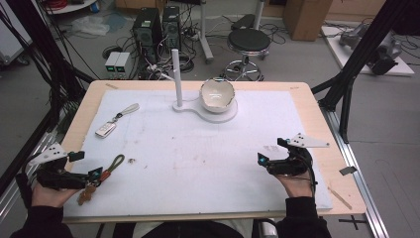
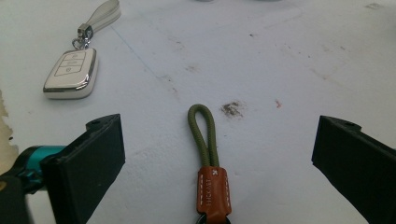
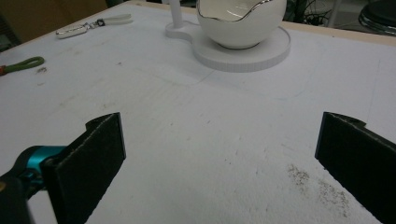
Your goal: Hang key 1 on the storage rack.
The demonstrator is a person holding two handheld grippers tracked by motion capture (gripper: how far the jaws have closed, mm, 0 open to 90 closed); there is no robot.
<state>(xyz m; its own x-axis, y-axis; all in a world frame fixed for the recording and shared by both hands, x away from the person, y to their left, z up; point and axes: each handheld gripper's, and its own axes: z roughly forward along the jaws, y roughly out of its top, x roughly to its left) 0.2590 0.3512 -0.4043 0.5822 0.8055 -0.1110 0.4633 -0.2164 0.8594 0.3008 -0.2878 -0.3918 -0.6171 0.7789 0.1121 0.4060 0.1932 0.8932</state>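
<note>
A keychain with an olive-green cord loop (image 2: pixel 203 135) and a brown leather tab (image 2: pixel 213 191) lies on the white mat at the front left (image 1: pixel 113 165). My left gripper (image 1: pixel 87 165) is open, its jaws standing wide on either side of the tab (image 2: pixel 219 144) without touching it. Farther back lies a white car key fob (image 1: pixel 105 129) (image 2: pixel 71 72) with a pale strap. My right gripper (image 1: pixel 271 150) is open over bare mat at the front right (image 3: pixel 219 140). A white egg-shaped bowl (image 1: pixel 217 94) (image 3: pixel 240 21) sits on a round white base (image 3: pixel 261 53) beside an upright white post (image 1: pixel 177 77).
The white mat (image 1: pixel 208 148) covers most of a wooden table (image 1: pixel 317 114). Black frame struts (image 1: pixel 354 54) rise at both sides. On the floor beyond the far edge stand a stool (image 1: pixel 248 42) and computer towers (image 1: pixel 147 27).
</note>
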